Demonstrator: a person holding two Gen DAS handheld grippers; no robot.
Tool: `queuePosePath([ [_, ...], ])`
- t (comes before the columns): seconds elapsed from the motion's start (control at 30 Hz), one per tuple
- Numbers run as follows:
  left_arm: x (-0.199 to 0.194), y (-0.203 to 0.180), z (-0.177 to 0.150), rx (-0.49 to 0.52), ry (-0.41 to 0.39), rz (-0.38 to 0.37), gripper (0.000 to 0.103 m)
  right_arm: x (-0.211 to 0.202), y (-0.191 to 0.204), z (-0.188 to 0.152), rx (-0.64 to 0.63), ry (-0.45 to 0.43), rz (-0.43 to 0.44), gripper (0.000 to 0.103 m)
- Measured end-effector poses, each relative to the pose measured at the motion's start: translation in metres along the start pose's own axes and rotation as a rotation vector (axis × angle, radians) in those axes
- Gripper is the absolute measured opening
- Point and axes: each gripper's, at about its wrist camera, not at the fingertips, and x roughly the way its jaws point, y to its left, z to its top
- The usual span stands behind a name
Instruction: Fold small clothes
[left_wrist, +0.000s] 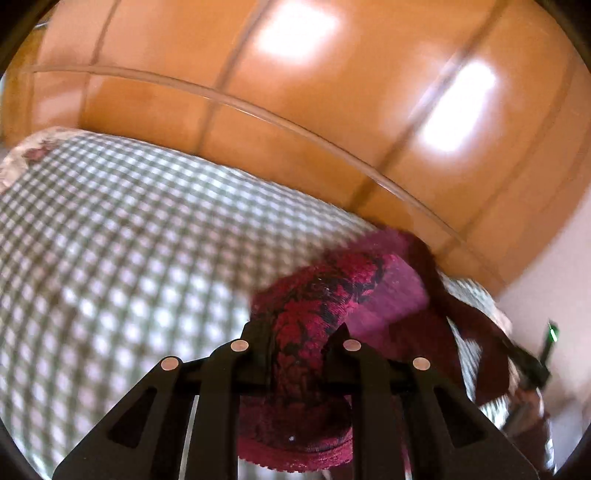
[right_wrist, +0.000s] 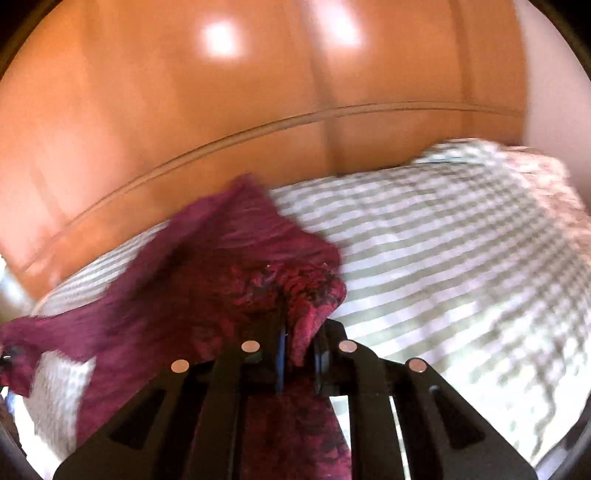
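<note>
**Observer:** What do you have in the left gripper (left_wrist: 299, 332)?

**Operator:** I have it clamped on the maroon garment (left_wrist: 314, 317). The patterned red-and-black band of the cloth is bunched between the two black fingers (left_wrist: 258, 332), and more of it hangs below the jaws toward my camera. A plainer purple part of the same cloth trails off to the right, lifted above the checked bedspread (left_wrist: 122, 229).

**Observer:** And the right side?

**Operator:** The right gripper (right_wrist: 299, 347) is pressed together on another fold of the garment (right_wrist: 229, 266). I see a narrow wad of the patterned fabric pinched between its fingers (right_wrist: 328, 343), with blue pads showing on the inner faces. From there the cloth spreads left and up across my view, held off the bedspread (right_wrist: 443, 236).

**Observer:** So both ends are held?

**Operator:** Yes, each gripper pinches a part of the one garment and it hangs between them. The pictures are blurred, so I cannot tell which kind of clothing it is, nor which edge I hold.

**Observer:** What lies behind?

**Operator:** An orange-brown wooden wardrobe (left_wrist: 332, 110) with panelled doors stands just past the far edge of the bed. At the far right of the left view I glimpse the other gripper, dark and smeared.
</note>
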Motion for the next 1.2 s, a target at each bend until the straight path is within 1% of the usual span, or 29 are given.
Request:
queuePosePath([
  [0.1, 0.021, 0.02, 0.029, -0.011, -0.008, 0.117, 0.016, 0.015, -0.045, 0.02, 0.085, 0.006, -0.114, 0.01],
  [0.17, 0.037, 0.032, 0.048, -0.015, -0.003, 0.206, 0.016, 0.02, -0.068, 0.029, 0.126, 0.017, -0.154, 0.01],
  [0.2, 0.045, 0.039, 0.056, -0.026, -0.001, 0.254, 0.016, 0.027, -0.078, 0.035, 0.15, 0.027, -0.163, 0.01],
  [0.27, 0.055, 0.055, 0.067, -0.061, 0.008, 0.309, 0.016, 0.037, -0.091, 0.043, 0.195, 0.044, -0.161, 0.01],
  [0.3, 0.061, 0.063, 0.073, -0.076, 0.01, 0.337, 0.017, 0.044, -0.098, 0.048, 0.217, 0.052, -0.145, 0.011],
  [0.33, 0.066, 0.071, 0.08, -0.098, 0.006, 0.388, 0.018, 0.049, -0.102, 0.051, 0.249, 0.062, -0.121, 0.017],
  [0.37, 0.07, 0.076, 0.085, -0.115, 0.005, 0.411, 0.019, 0.052, -0.105, 0.056, 0.285, 0.073, -0.096, 0.022],
  [0.4, 0.073, 0.081, 0.089, -0.128, 0.004, 0.428, 0.024, 0.056, -0.115, 0.06, 0.353, 0.089, -0.066, 0.035],
  [0.43, 0.075, 0.085, 0.092, -0.14, 0.003, 0.453, 0.03, 0.055, -0.121, 0.062, 0.401, 0.086, -0.082, 0.074],
  [0.47, 0.075, 0.089, 0.093, -0.152, 0.003, 0.471, 0.041, 0.048, -0.13, 0.063, 0.461, 0.035, -0.098, 0.095],
  [0.5, 0.074, 0.091, 0.094, -0.165, -0.002, 0.477, 0.054, 0.04, -0.135, 0.064, 0.491, -0.006, -0.088, 0.1],
  [0.53, 0.07, 0.092, 0.092, -0.173, -0.014, 0.471, 0.059, 0.034, -0.141, 0.065, 0.516, -0.019, -0.08, 0.1],
  [0.57, 0.067, 0.093, 0.09, -0.174, -0.025, 0.469, 0.068, 0.029, -0.146, 0.065, 0.534, -0.022, -0.08, 0.1],
  [0.6, 0.063, 0.093, 0.087, -0.171, -0.041, 0.471, 0.072, 0.019, -0.151, 0.063, 0.549, -0.037, -0.086, 0.1],
  [0.67, 0.055, 0.091, 0.073, -0.159, -0.056, 0.466, 0.072, 0.008, -0.152, 0.058, 0.532, -0.049, -0.106, 0.1],
  [0.73, 0.043, 0.09, 0.055, -0.167, -0.063, 0.442, 0.072, -0.01, -0.147, 0.043, 0.485, -0.057, -0.09, 0.1],
  [0.77, 0.038, 0.09, 0.045, -0.175, -0.059, 0.415, 0.072, -0.015, -0.142, 0.036, 0.467, -0.051, -0.08, 0.1],
  [0.8, 0.032, 0.09, 0.035, -0.181, -0.056, 0.381, 0.072, -0.023, -0.134, 0.023, 0.432, -0.037, -0.049, 0.1],
  [0.83, 0.025, 0.089, 0.02, -0.182, -0.049, 0.332, 0.072, -0.029, -0.126, 0.012, 0.401, -0.015, -0.015, 0.1],
  [0.87, 0.021, 0.085, 0.006, -0.175, -0.03, 0.286, 0.072, -0.031, -0.112, -0.006, 0.353, 0.035, 0.036, 0.1],
  [0.9, 0.018, 0.081, -0.007, -0.165, -0.011, 0.24, 0.072, -0.03, -0.103, -0.018, 0.321, 0.074, 0.07, 0.096],
  [0.93, 0.015, 0.074, -0.024, -0.152, 0.015, 0.178, 0.072, -0.03, -0.088, -0.035, 0.284, 0.124, 0.117, 0.09],
  [0.97, 0.013, 0.067, -0.038, -0.14, 0.042, 0.121, 0.072, -0.029, -0.077, -0.048, 0.262, 0.159, 0.149, 0.087],
  [1.0, 0.013, 0.06, -0.051, -0.127, 0.072, 0.067, 0.072, -0.027, -0.057, -0.068, 0.223, 0.217, 0.202, 0.082],
  [1.03, 0.015, 0.049, -0.07, -0.12, 0.12, -0.016, 0.072, -0.027, -0.041, -0.082, 0.195, 0.256, 0.234, 0.077],
  [1.07, 0.018, 0.041, -0.082, -0.126, 0.163, -0.08, 0.072, -0.024, -0.029, -0.093, 0.172, 0.285, 0.256, 0.075],
  [1.1, 0.023, 0.032, -0.095, -0.132, 0.206, -0.136, 0.069, -0.021, -0.012, -0.109, 0.133, 0.33, 0.286, 0.071],
  [1.13, 0.026, 0.025, -0.103, -0.131, 0.23, -0.167, 0.069, -0.019, 0.002, -0.121, 0.104, 0.362, 0.301, 0.066],
  [1.2, 0.038, 0.006, -0.123, -0.122, 0.294, -0.248, 0.069, -0.016, 0.02, -0.137, 0.065, 0.394, 0.314, 0.063],
])
